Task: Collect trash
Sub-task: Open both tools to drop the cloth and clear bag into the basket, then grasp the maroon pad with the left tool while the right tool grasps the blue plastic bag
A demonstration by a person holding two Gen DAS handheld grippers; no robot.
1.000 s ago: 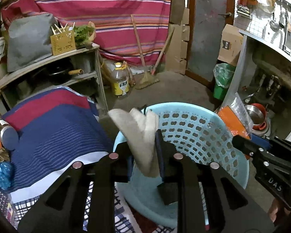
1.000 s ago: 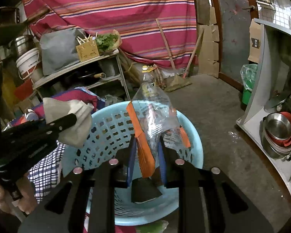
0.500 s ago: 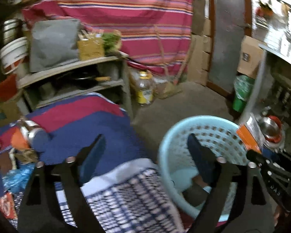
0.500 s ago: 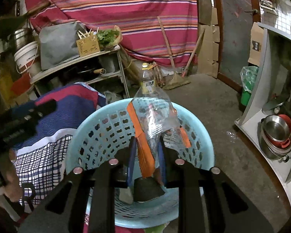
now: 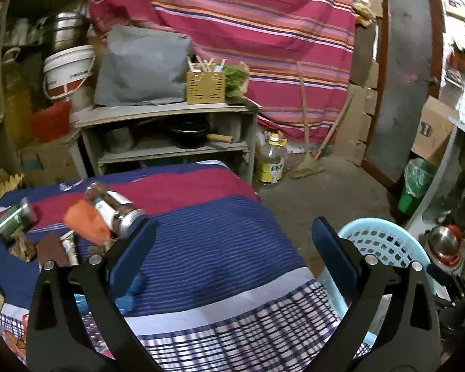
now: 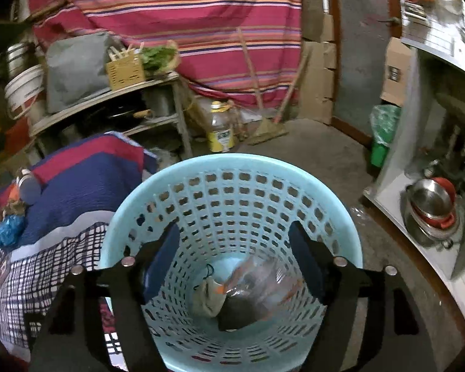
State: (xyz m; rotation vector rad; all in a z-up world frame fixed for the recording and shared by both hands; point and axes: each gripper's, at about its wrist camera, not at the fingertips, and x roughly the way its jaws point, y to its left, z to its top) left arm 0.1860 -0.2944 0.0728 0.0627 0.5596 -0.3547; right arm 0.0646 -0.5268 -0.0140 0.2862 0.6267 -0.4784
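Observation:
A light blue perforated basket [image 6: 232, 167] stands on the floor beside a bed with a striped blanket [image 5: 201, 232]. Inside it lie a clear plastic wrapper with orange print [image 6: 263, 282], a beige rag [image 6: 207, 294] and a dark item. My right gripper [image 6: 234, 260] is open and empty above the basket's mouth. My left gripper [image 5: 232, 248] is open and empty over the blanket; the basket [image 5: 384, 241] is at its right. On the blanket's left lie a jar [image 5: 117, 210], an orange piece [image 5: 83, 220], a green can [image 5: 12, 220] and blue plastic [image 5: 130, 291].
A grey shelf unit [image 5: 170, 114] with a pan, a pillow and a yellow box stands behind the bed. A yellow oil bottle [image 5: 271, 164] and a broom [image 5: 307, 164] are on the concrete floor. A green bin [image 5: 415, 186] and metal bowls [image 6: 431, 207] are at the right.
My left gripper opened, let the beige rag fall into the basket and swung left over the bed. My right gripper opened and the plastic wrapper dropped into the basket.

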